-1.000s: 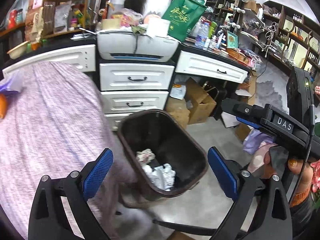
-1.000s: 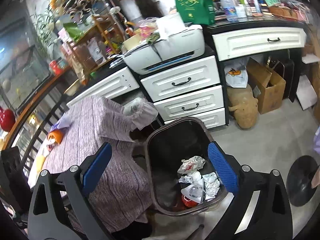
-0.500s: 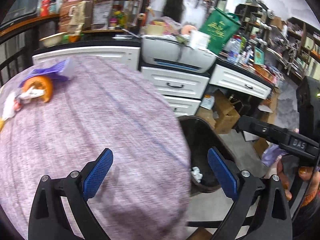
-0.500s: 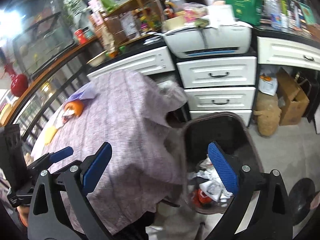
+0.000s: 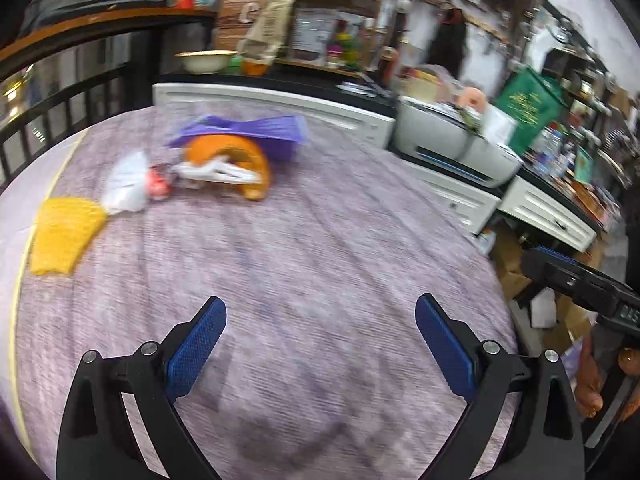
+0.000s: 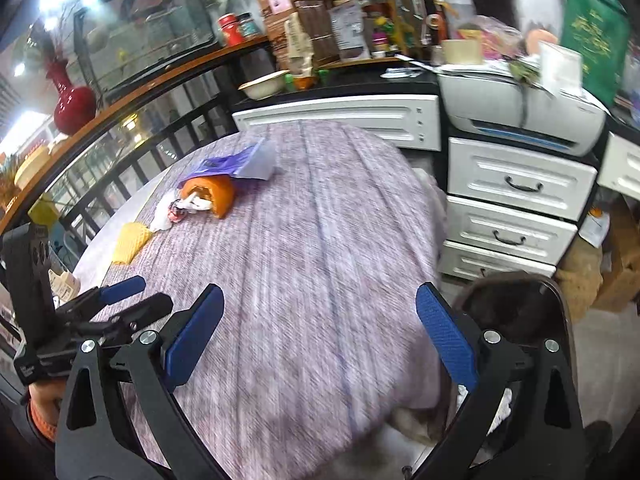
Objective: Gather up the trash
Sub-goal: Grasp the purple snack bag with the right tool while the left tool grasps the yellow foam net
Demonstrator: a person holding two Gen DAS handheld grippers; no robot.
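Trash lies at the far side of the purple-clothed table (image 5: 320,248): an orange peel (image 5: 240,160), a purple wrapper (image 5: 256,130), a crumpled white wrapper (image 5: 126,190) and a yellow foam net (image 5: 62,236). The peel (image 6: 212,194), purple wrapper (image 6: 240,162) and yellow net (image 6: 130,242) also show in the right wrist view. My left gripper (image 5: 320,344) is open and empty over the table's near part. My right gripper (image 6: 318,338) is open and empty over the table's right side. The dark trash bin (image 6: 516,312) stands on the floor to the right, partly hidden.
White drawers (image 6: 516,184) with a printer (image 6: 520,112) on top stand behind the table. A black railing (image 6: 120,168) runs along the left. Cardboard boxes (image 5: 516,272) sit on the floor at right. The left gripper's body (image 6: 80,320) shows beside my right one.
Both grippers have swung left, from over the bin to over the table. The trash on the table has come into closer view. Both stay open and empty.
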